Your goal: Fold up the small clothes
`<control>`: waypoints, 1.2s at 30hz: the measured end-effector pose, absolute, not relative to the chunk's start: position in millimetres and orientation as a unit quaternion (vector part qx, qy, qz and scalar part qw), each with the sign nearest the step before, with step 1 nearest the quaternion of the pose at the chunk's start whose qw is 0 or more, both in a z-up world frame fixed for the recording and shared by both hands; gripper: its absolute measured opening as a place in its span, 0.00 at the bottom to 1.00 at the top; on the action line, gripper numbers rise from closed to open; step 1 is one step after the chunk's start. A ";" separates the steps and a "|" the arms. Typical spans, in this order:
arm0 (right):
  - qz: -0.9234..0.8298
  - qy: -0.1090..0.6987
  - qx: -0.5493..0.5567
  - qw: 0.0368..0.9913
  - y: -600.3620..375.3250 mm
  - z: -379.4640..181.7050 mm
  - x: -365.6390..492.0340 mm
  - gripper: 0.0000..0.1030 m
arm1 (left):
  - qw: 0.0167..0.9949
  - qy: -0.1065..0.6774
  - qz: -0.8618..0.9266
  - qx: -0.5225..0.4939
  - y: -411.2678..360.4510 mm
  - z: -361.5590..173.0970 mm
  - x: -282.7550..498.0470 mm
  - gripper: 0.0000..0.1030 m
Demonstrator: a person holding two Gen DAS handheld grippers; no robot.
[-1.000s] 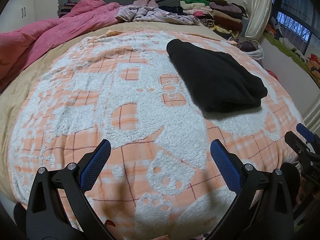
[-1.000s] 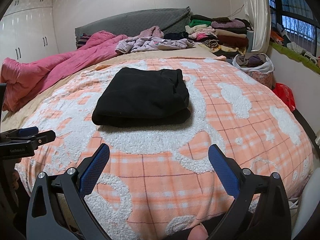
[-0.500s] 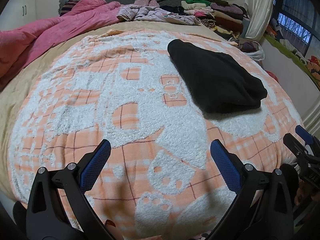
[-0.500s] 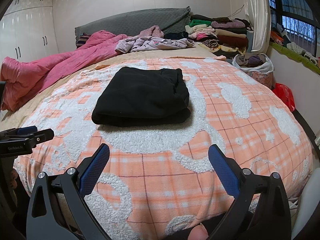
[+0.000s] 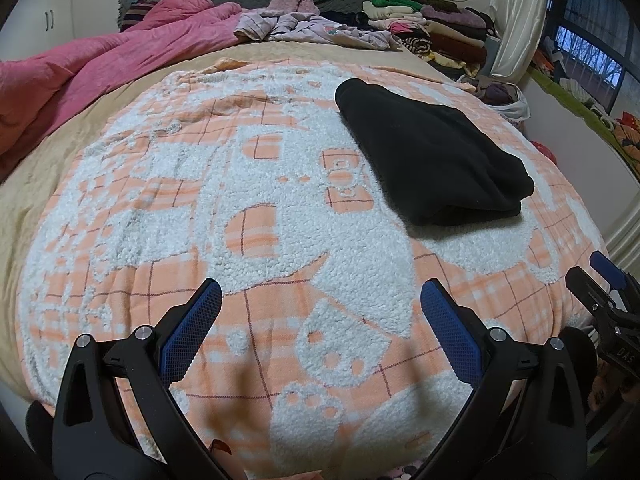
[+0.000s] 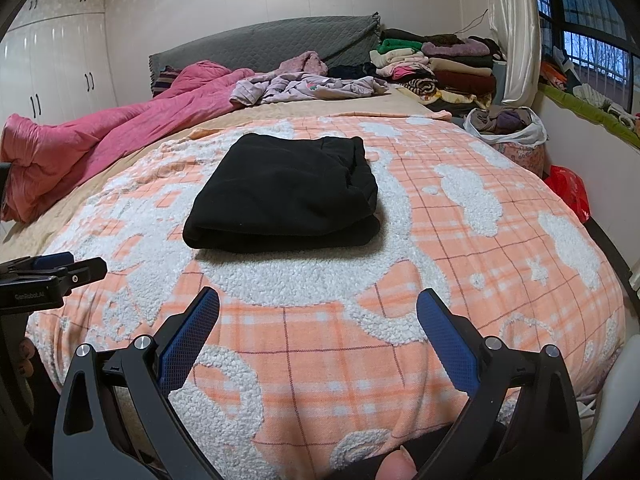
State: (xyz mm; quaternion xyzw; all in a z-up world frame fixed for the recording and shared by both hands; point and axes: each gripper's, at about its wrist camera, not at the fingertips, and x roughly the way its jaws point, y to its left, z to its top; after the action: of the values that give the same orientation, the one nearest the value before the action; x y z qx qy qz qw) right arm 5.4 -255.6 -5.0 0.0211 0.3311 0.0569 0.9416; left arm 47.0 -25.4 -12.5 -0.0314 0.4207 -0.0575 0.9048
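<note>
A black garment [image 6: 284, 194] lies folded into a thick rectangle on the orange-and-white fleece blanket [image 6: 460, 264]; it also shows in the left wrist view [image 5: 432, 156]. My right gripper [image 6: 318, 318] is open and empty, held above the blanket's near edge, short of the garment. My left gripper [image 5: 320, 316] is open and empty, over the blanket to the left of the garment. Each gripper shows at the edge of the other's view: the right one [image 5: 608, 284] and the left one [image 6: 56, 268].
A pink quilt [image 6: 100, 136] lies along the bed's left side. Loose lilac clothes [image 6: 304, 88] lie near the grey headboard [image 6: 264, 48]. A stack of folded clothes [image 6: 440, 68] sits at the back right. A bag of clothes [image 6: 508, 128] and a red bag [image 6: 570, 190] stand beside the bed.
Both grippers have drifted slightly, so the views shift a little. The black garment has not moved. Both stay open.
</note>
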 end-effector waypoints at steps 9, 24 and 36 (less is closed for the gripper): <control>0.056 0.331 0.020 0.942 -255.4 -5.0 5.0 0.96 | 0.905 0.421 -0.057 -0.031 -25.6 -12.7 46.8 0.91; 0.054 0.330 0.019 0.942 -255.3 -4.4 4.7 0.96 | 0.905 0.422 -0.055 -0.026 -26.2 -12.1 44.6 0.91; 0.032 0.323 0.029 0.945 -268.6 -1.3 2.5 0.96 | 0.903 0.424 -0.064 -0.035 -22.6 -12.5 44.4 0.91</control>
State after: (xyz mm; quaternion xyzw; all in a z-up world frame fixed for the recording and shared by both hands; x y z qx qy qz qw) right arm 2.5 -268.6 -1.3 0.0288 0.3233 0.0321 0.9453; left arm 44.4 -22.6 -12.5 -0.0345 0.4244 -0.0644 0.9025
